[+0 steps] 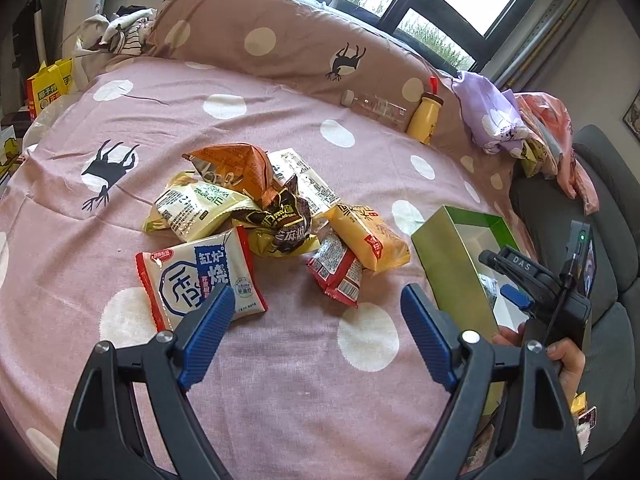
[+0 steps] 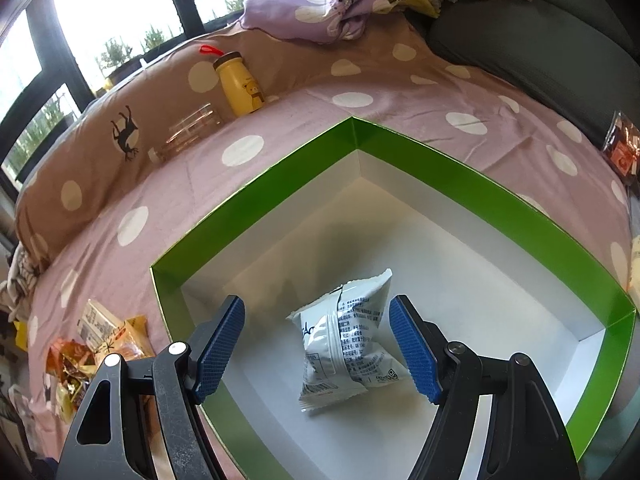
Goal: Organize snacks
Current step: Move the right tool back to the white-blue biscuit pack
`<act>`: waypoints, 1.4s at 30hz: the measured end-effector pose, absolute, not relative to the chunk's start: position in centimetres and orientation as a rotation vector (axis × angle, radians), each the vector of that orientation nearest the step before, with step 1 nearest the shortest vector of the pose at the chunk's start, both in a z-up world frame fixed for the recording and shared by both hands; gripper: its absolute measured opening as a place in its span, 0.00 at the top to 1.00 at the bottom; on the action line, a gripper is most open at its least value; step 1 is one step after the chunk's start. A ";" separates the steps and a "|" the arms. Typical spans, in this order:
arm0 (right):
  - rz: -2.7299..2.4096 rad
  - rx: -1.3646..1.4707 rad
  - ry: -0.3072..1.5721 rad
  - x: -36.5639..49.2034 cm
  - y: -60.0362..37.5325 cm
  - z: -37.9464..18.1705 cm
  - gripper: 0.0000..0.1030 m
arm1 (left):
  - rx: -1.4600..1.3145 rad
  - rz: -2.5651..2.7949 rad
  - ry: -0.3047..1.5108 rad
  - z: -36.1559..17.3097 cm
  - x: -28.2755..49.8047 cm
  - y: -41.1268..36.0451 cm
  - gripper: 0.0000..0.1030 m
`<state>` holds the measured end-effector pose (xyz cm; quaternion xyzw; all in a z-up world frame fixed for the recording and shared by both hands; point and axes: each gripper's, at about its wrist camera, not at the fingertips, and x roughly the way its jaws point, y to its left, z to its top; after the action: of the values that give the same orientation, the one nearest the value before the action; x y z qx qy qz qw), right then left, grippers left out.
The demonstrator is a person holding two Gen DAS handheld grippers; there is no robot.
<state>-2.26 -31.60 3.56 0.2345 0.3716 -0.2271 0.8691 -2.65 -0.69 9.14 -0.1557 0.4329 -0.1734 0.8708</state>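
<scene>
On a bed covered with a pink sheet (image 1: 280,360) dotted white, a pile of snack packets (image 1: 272,208) lies in the middle: an orange packet (image 1: 236,168) on top, pale yellow ones beside it, a dark brown one under it, and a red and a yellow one on the side toward the box. A white packet with red edges and blue print (image 1: 200,280) lies flat at the near side of the pile. The left hand-held gripper (image 1: 318,308) hangs above the sheet with its blue pads apart and nothing between them; one pad overlaps the corner of the red-edged packet in this view, though whether it touches cannot be told. Just beside the pile stands an open green box (image 2: 440,168) with white inner walls. A single white packet (image 2: 344,340) with dark print lies on the box floor. The right hand-held gripper (image 2: 320,352) is over the box, its pads apart on either side of that packet and not pressing on it. A hand (image 1: 560,360) shows at the box's edge. Against the brown pillow (image 1: 280,40) lean a yellow bottle (image 2: 240,84) and a clear bottle (image 1: 376,108) lying on its side.
</scene>
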 end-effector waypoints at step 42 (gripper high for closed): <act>0.132 0.355 0.843 2.4 -17.2 6.1 0.09 | -0.285 -0.226 0.954 6.4 0.3 1.7 0.10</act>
<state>2.39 -17.24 6.14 0.1712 0.4065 0.0636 0.8952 0.34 1.73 6.39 -0.1362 0.4564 -0.1083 0.8726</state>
